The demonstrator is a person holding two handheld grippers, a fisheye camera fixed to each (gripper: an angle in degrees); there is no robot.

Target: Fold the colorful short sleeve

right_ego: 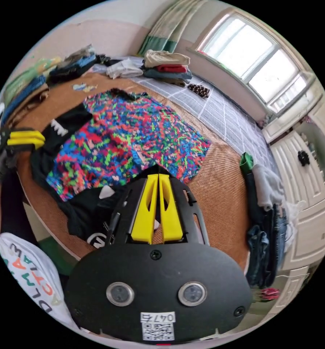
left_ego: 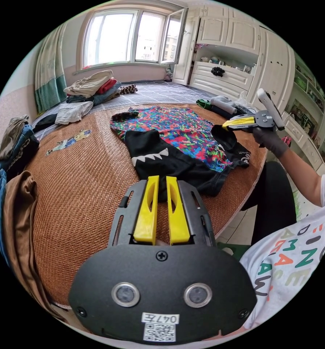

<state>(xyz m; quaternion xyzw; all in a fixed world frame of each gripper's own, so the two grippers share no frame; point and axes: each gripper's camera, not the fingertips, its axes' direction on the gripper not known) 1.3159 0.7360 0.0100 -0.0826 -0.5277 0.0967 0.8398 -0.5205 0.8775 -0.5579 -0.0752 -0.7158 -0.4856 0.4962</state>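
The colorful short sleeve shirt (left_ego: 180, 131) (right_ego: 133, 134) lies spread on a brown woven mat (left_ego: 86, 174) (right_ego: 220, 189). It is multicoloured with black sleeves and a black hem. One black sleeve with white teeth marks (left_ego: 151, 154) lies nearest my left gripper (left_ego: 162, 179), which hovers shut just above the hem with nothing in it. My right gripper (right_ego: 158, 176) hovers shut over the shirt's other side, over a black sleeve (right_ego: 93, 211). In the left gripper view a gloved hand holds the right gripper (left_ego: 238, 123) at that sleeve. The left gripper (right_ego: 26, 140) also appears in the right gripper view.
Stacks of clothes ring the mat: a heap on one side (left_ego: 9, 152) (right_ego: 31, 83), a folded pile by the window (left_ego: 91, 85) (right_ego: 167, 67), and jeans and grey items (left_ego: 220, 103) (right_ego: 268, 218). The person's white printed tee (left_ego: 289, 261) is at the mat's near edge.
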